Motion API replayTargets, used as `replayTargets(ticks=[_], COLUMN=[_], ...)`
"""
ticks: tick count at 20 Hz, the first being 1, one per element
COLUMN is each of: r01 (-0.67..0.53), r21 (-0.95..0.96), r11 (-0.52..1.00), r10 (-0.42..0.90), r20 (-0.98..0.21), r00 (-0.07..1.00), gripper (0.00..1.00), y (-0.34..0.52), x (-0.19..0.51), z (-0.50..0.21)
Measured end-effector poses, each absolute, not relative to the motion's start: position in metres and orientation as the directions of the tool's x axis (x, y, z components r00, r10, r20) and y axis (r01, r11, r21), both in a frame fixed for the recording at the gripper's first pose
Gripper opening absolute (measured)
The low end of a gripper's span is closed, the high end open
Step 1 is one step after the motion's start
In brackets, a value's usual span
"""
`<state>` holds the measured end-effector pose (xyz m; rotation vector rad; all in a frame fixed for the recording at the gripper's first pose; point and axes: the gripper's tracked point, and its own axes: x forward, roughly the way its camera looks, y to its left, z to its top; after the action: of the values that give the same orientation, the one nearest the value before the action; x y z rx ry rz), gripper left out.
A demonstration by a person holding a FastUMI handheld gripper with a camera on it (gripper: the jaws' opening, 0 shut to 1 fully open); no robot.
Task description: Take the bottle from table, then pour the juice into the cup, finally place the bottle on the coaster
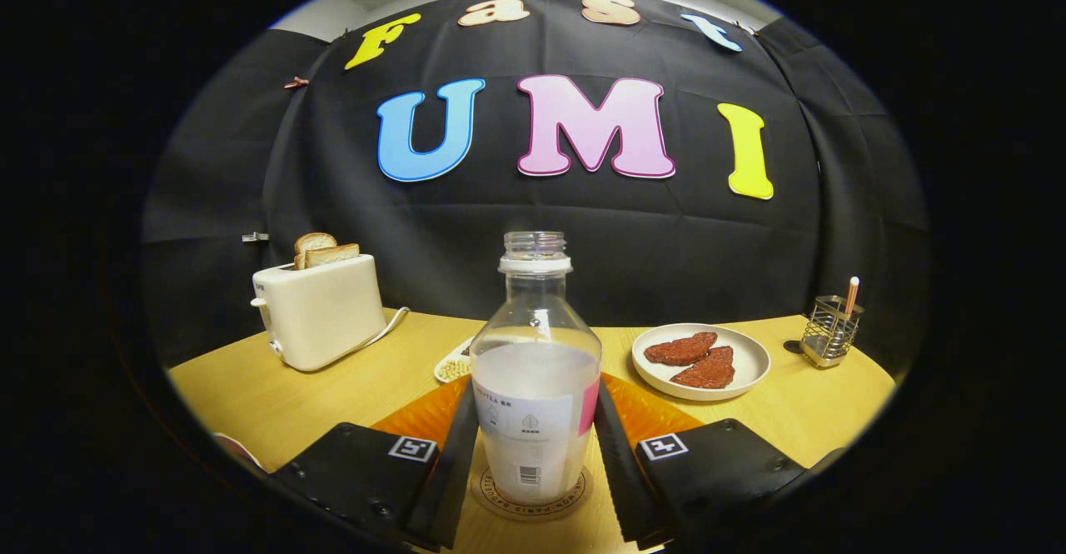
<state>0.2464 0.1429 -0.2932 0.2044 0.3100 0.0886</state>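
Your gripper point(535, 446) has its two black fingers point(454, 462) flanking the clear, uncapped plastic bottle point(535, 371) of whitish juice, both lying right against its sides, though you cannot tell whether they press on it. The bottle stands upright on the round printed coaster point(533, 500), near you on the yellow wooden table point(275, 404). Far left sits a cream toaster point(321, 312) holding bread slices; far right, a white plate point(741, 366) of brown patties and a wire holder point(830, 331).

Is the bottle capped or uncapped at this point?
Uncapped: the bottle shows bare neck threads with no lid on top. It stands upright on the coaster, between the gripper fingers.
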Motion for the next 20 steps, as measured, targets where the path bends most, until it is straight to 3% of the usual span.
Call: replayTargets(ticks=[11, 13, 20], r01=[-0.102, -0.102, -0.094], r21=[0.223, 0.222, 0.223], r11=[0.969, 0.970, 0.970], r10=[0.173, 0.174, 0.167], r20=[-0.323, -0.335, -0.335], r00=[0.931, 0.926, 0.927], gripper=[0.78, 0.98, 0.99], y=[0.157, 0.149, 0.140], x=[0.236, 0.237, 0.229], z=[-0.320, -0.317, -0.304])
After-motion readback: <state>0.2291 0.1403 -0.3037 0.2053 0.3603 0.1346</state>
